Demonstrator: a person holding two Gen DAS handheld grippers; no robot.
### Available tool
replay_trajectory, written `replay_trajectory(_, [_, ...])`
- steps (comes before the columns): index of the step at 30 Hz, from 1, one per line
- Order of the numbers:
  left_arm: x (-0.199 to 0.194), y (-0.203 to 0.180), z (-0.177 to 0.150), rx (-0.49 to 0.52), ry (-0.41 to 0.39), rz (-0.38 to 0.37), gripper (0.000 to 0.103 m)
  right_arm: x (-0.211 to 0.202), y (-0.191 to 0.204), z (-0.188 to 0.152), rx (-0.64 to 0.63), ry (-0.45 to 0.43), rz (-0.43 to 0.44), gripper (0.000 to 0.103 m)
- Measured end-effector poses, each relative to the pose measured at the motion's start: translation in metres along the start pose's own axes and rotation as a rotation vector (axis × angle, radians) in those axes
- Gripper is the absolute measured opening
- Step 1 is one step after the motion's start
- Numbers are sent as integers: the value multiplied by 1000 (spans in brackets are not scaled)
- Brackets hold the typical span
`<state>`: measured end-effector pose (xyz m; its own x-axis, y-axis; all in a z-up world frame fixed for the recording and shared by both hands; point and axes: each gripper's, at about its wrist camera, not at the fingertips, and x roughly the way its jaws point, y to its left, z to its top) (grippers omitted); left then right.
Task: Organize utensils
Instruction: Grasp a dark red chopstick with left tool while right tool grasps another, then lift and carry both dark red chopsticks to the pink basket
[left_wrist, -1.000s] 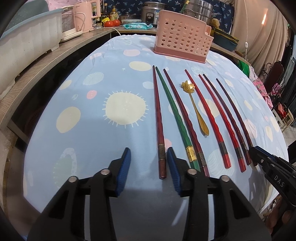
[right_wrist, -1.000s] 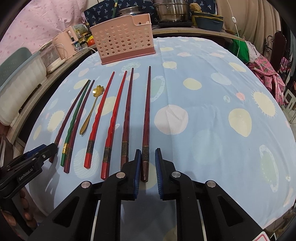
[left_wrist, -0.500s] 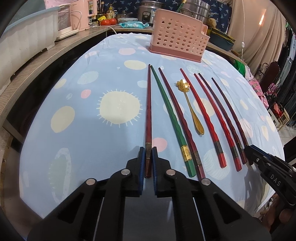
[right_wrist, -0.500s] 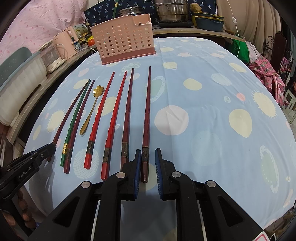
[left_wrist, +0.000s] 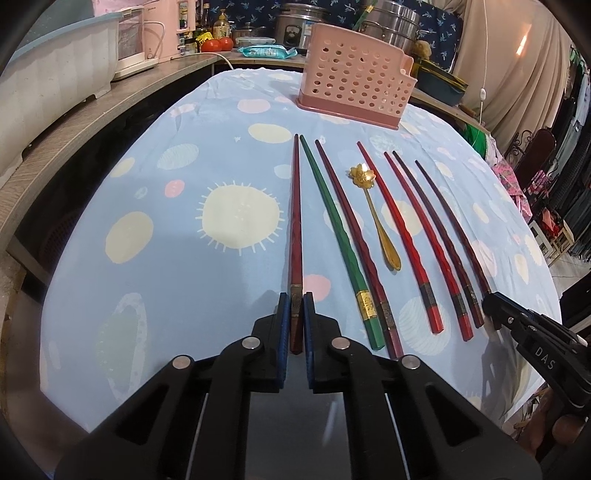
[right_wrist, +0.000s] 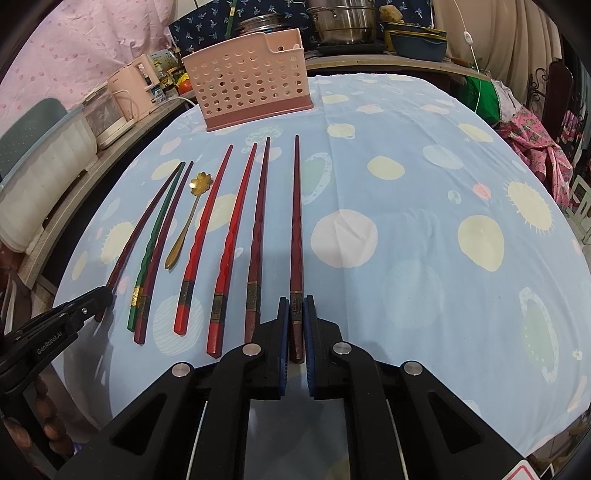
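Right now both sets of blue pads are pinched in tight. The left gripper (left_wrist: 296, 317) is clamped on the thick butt end of the leftmost dark red chopstick (left_wrist: 296, 229), just behind its metal band, and the right gripper (right_wrist: 296, 317) has the very same hold on the rightmost dark red chopstick (right_wrist: 296, 229). Each stick lies flat on the spotted blue tablecloth (left_wrist: 166, 229), tip pointing away.

Between the two held sticks sits the rest of the row: a green chopstick (left_wrist: 334, 229), more red and dark ones laid side by side, and a small gold flower spoon (left_wrist: 373, 206) in the middle. Beyond the tips stands the pink perforated holder (left_wrist: 356, 79), upright at the far side of the table and well apart from the grippers.

These sticks look light, stiff and lacquered, so likely slick. Gripped this far back, the long front end may droop or swivel between the pads. Whether either butt is off the cloth, I cannot tell.
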<state>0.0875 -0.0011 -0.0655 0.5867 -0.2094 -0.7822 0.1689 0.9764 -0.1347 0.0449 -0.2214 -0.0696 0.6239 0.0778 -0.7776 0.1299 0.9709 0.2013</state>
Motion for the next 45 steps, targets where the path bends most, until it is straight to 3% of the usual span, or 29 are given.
replay_trajectory(14, [-19,2,13,-6,-42,5,7,-18,-3,12,6,-51,16,7])
replay_trajectory(24, [-41,6,35,-24,-119,5,7,-37,-4,28,14,-107,41,7])
replay_trajectory(45, [-93,1,134,-27,-361,-12,7,-77,-6,109,2,-310,68,7])
